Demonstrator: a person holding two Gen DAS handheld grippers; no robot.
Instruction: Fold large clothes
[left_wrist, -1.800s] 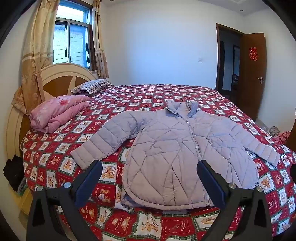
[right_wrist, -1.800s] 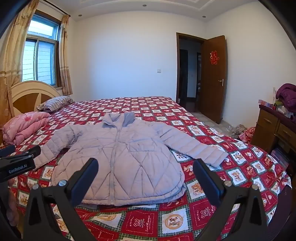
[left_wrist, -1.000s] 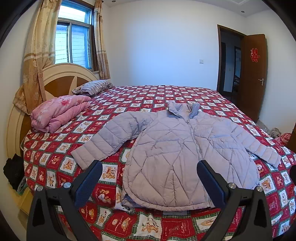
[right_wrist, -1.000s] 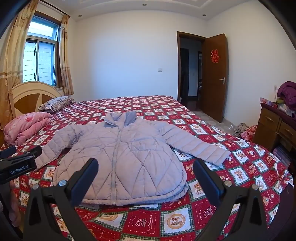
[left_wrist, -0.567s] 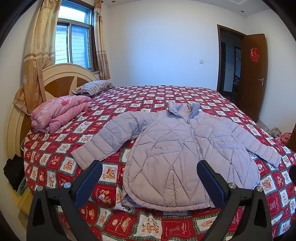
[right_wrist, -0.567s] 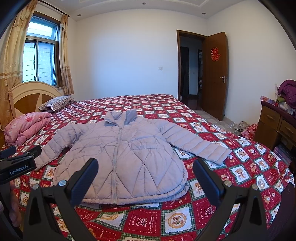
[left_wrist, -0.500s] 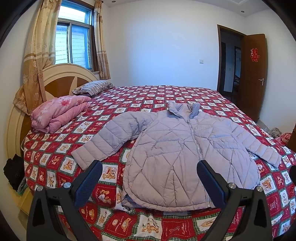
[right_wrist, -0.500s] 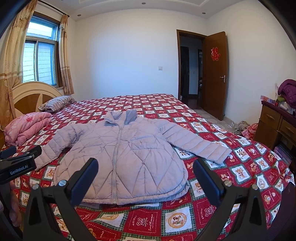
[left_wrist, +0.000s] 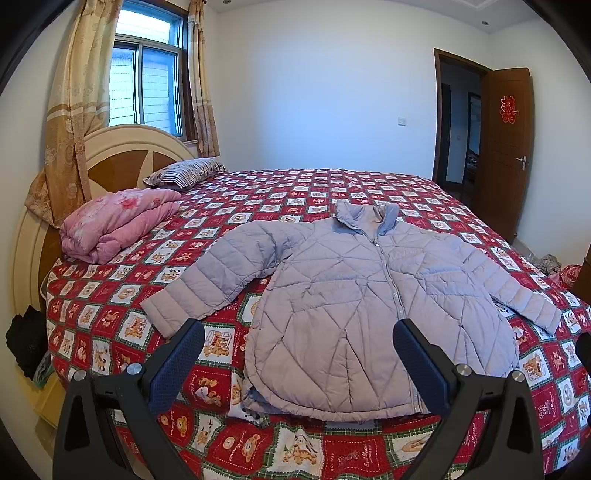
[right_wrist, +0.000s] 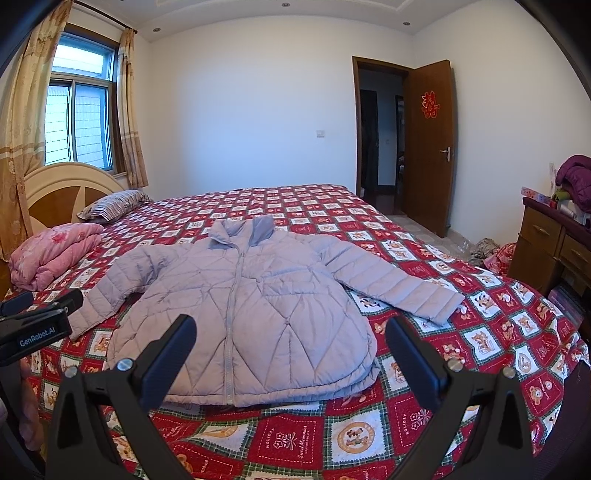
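At the far left a pink quilt (left_wrist: 114, 225) lay folded by the headboard (left_wrist: 122, 162), with a striped pillow (left_wrist: 184, 172) just beyond it. In the middle of the red bedspread (left_wrist: 332, 192) the jacket (left_wrist: 362, 295) lay flat, zipped, collar far and hem near, both sleeves spread out to the sides. The left gripper (left_wrist: 298, 343) and the right gripper (right_wrist: 291, 341) hung above the near hem with fingers wide apart and holding nothing, and a door (right_wrist: 428, 147) stood open at the far right.
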